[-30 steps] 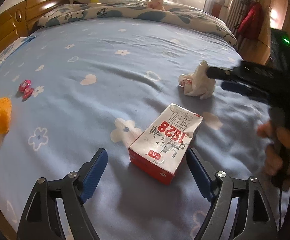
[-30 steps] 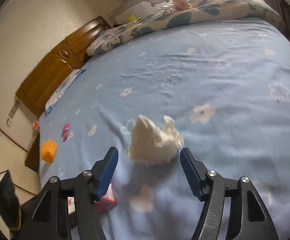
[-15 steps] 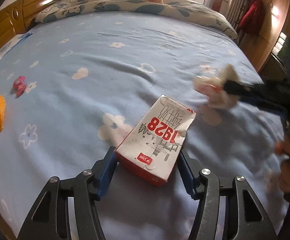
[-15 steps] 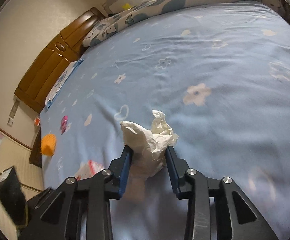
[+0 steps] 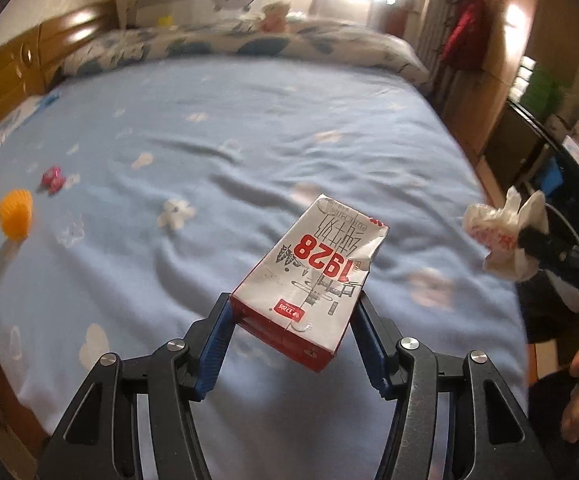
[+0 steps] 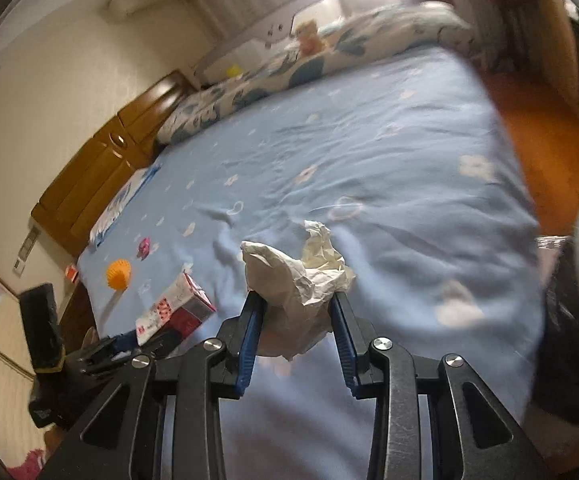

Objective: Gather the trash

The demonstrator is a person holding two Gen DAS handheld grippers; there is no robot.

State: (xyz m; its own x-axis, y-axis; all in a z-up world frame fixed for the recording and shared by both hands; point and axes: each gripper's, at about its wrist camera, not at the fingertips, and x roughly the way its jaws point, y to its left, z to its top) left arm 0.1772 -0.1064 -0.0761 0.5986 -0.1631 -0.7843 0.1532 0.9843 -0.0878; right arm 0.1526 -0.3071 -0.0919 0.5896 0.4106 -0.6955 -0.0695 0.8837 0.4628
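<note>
Above the blue flowered bed [image 5: 249, 128], one left tool [image 5: 293, 316] grips one red-and-white milk carton [image 5: 313, 272], one right tool [image 6: 297, 312] clamps one crumpled white paper wad [image 6: 301, 276].

A bed [image 5: 217, 128] with a light blue flower-print sheet serves as reference; a wooden headboard [image 5: 5, 76] runs along its left side and a rolled blue-and-white patterned quilt [image 5: 225, 42] lies across its far end, with a small plush toy [image 5: 273, 16] on top. On the sheet near the left edge sit an orange ribbed cup [image 5: 14, 217] and, just beyond it, a small pink item [image 5: 52, 178]. A red garment [image 5: 463, 36] hangs past the far right corner of the bed.
</note>
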